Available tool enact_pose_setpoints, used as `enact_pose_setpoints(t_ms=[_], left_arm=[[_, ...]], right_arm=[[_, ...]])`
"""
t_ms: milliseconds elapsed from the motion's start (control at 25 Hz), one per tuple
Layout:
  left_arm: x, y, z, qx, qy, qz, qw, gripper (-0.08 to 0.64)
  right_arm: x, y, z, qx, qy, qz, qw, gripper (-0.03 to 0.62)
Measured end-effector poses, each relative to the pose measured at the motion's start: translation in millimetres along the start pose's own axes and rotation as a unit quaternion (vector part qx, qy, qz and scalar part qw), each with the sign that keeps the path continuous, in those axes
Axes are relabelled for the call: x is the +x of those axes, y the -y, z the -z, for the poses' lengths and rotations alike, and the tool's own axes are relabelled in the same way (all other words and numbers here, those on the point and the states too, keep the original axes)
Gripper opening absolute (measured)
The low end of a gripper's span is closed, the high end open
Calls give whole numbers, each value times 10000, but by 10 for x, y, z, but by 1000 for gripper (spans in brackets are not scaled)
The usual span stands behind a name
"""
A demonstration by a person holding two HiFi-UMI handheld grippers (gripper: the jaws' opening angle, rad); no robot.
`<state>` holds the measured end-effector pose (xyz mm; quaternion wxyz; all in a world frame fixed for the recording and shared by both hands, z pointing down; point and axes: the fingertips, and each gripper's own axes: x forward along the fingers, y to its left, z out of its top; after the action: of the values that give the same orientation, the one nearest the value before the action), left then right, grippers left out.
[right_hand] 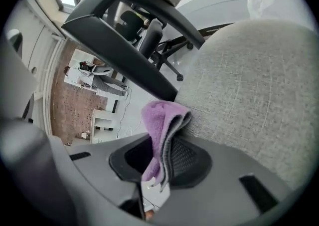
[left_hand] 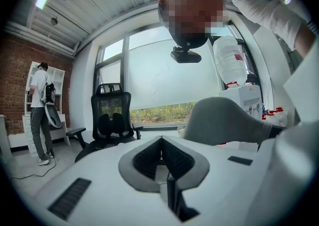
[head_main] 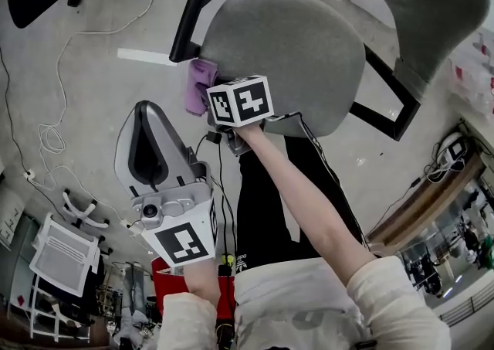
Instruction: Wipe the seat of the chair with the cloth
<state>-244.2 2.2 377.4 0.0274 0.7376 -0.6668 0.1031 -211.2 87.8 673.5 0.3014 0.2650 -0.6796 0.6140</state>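
Observation:
The chair's grey fabric seat [head_main: 285, 55] fills the top middle of the head view. A purple cloth [head_main: 198, 84] is pressed against the seat's left edge, and my right gripper [head_main: 210, 103] is shut on it under its marker cube. In the right gripper view the folded cloth [right_hand: 159, 125] stands clamped between the dark pads [right_hand: 187, 157], its top touching the seat [right_hand: 249, 85] rim. My left gripper [head_main: 147, 120] is held back, lower left of the seat and away from it. Its jaws [left_hand: 160, 142] are shut with nothing between them.
A black armrest [head_main: 187, 25] runs along the seat's left side, and the grey backrest [head_main: 432, 1] stands at the upper right. Cables [head_main: 52, 134] lie on the concrete floor. A black office chair [left_hand: 112, 115] and a standing person [left_hand: 40, 113] are further off.

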Motion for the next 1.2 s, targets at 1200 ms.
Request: enact_pose_setpoints(t_ms=[1200], left_arm=[[612,1415,-257,213,330,1704,9846,14]], right_arm=[[-1851,1856,1160,613,317,1617,9844,89]])
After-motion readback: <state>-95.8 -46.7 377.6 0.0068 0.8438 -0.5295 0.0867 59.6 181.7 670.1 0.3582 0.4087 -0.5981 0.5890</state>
